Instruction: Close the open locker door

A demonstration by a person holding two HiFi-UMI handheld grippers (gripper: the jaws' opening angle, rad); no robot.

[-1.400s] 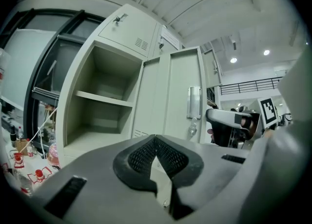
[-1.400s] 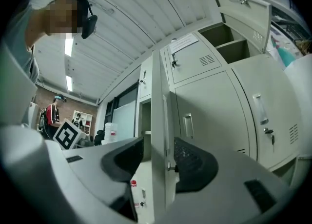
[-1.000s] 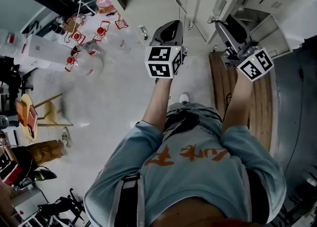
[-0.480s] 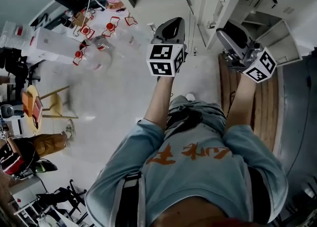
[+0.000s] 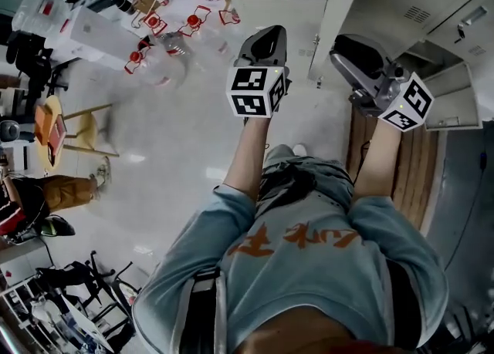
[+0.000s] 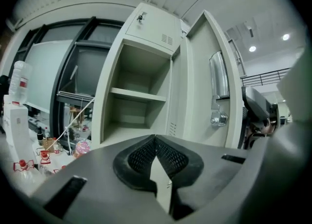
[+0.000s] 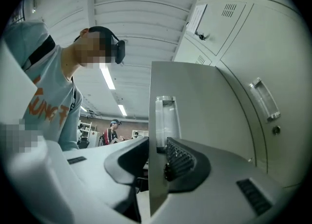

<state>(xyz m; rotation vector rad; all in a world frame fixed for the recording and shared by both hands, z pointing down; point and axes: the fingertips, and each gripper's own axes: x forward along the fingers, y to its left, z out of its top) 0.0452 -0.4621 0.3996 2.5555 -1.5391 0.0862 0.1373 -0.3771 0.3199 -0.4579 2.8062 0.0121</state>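
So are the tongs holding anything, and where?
The right tongs have just been closing on the pale grey metal locker door, pinching its free edge. The left tongs hold nothing.

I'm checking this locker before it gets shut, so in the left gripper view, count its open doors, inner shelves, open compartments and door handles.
Open pale grey metal locker door: 1
Flat pale grey inner shelf: 1
Open compartments, upper and lower: 2
Shiny silver metal door handle: 1
Total: 5

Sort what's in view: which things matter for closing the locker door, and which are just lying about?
Job: open locker door; locker compartment; right gripper, jaws just closing onto the door's edge.
Lying about: yellow stool; clear bottles; wooden boards.
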